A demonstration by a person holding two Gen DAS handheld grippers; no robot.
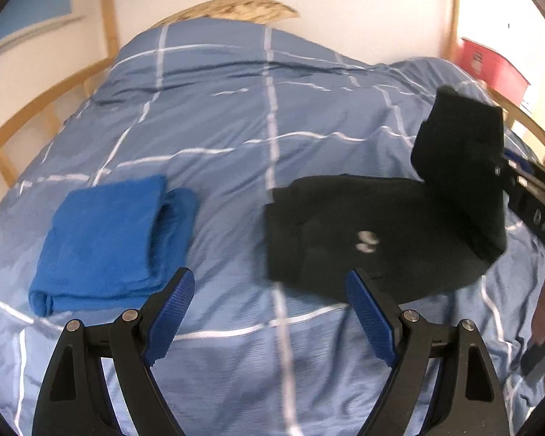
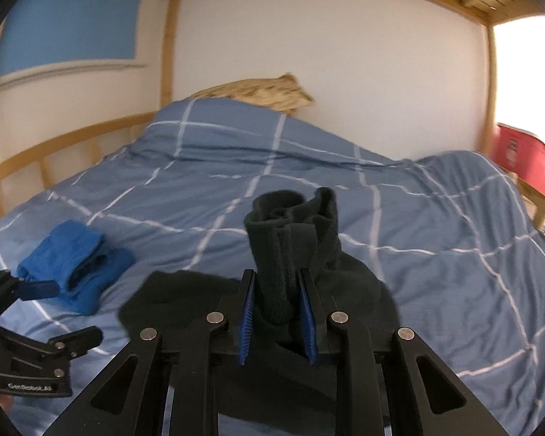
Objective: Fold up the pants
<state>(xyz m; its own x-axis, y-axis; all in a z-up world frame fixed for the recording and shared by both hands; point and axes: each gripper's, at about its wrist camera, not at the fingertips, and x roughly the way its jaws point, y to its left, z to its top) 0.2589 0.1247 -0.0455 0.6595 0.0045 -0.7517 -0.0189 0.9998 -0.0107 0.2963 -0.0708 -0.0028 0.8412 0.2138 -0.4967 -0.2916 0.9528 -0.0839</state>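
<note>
Black pants (image 1: 381,232) with a small white logo lie partly folded on the blue checked duvet (image 1: 236,127). My right gripper (image 2: 277,276) is shut on a bunched fold of the pants (image 2: 290,232), which stands up between its blue pads. In the left wrist view this raised fold hangs at the right, with the right gripper (image 1: 497,170) behind it. My left gripper (image 1: 270,274) is open and holds nothing, hovering over the duvet by the pants' near left edge. The right wrist view shows the left gripper (image 2: 72,310) at the lower left.
A folded blue garment (image 1: 105,239) rests on the duvet to the left of the pants. A patterned pillow (image 2: 265,91) lies at the head by the white wall. Wooden bed rails (image 2: 72,141) run along the left side. A red box (image 2: 527,160) stands at the far right.
</note>
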